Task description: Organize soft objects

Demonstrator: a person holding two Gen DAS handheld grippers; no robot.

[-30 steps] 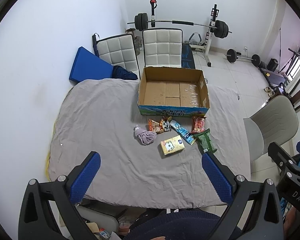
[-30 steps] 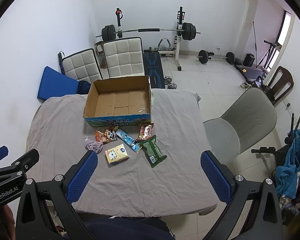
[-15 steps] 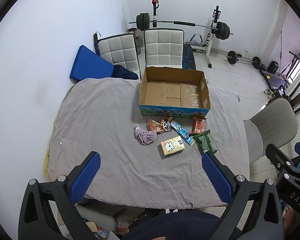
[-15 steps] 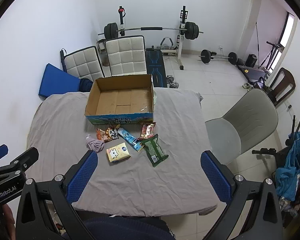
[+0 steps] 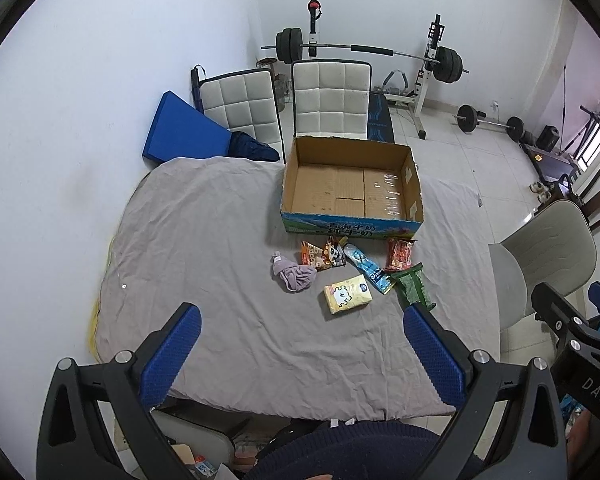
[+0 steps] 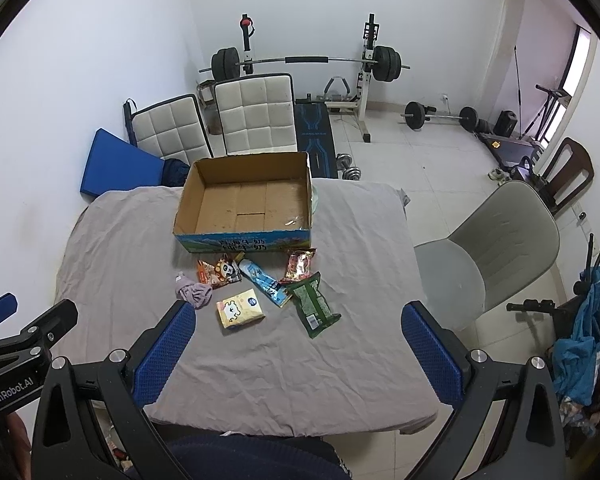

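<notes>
Table's (image 5: 220, 240) near edge behind both grippers' wide-spread jaws.

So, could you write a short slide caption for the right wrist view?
Open right gripper above a cloth-covered table: six soft items lie before an empty cardboard box.

A room in a home is serving as both gym and living space. A barbell rack (image 5: 364, 50) is standing against the white wall, dumbbells (image 6: 440, 114) are lying on the tiled floor, and padded chairs (image 6: 256, 114) are flanking a cloth-covered table (image 6: 140, 240).
</notes>
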